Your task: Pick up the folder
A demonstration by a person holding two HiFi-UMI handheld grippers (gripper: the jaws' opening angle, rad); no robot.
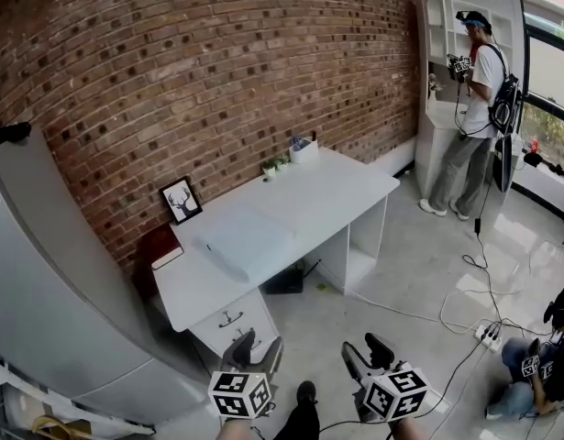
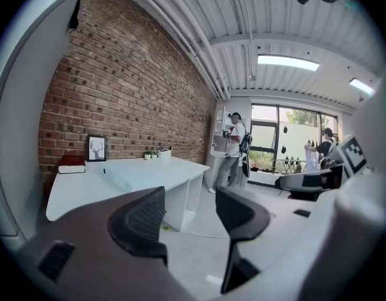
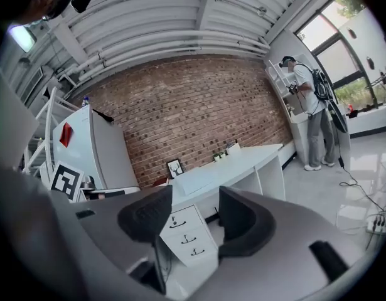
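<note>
A pale folder (image 1: 247, 242) lies flat near the middle of a white desk (image 1: 355, 186) by a brick wall (image 1: 217, 62), edges parallel to the desk's; its longer side is unclear; the left gripper (image 1: 257, 348) and right gripper (image 1: 366, 354) hang well short of it, each with 2 jaws apart, empty.

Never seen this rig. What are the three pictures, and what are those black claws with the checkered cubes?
No robot: each two-jaw gripper is hand-held, and the marker cubes belong to them. The head view comes from a camera on the wearer's head, looking down. The other two cameras ride on the left gripper and right gripper, looking along their jaws. Both are open, holding nothing. Ahead stands a white desk with a pale folder, a framed deer picture and small plants. Neither gripper has reached it.
</note>
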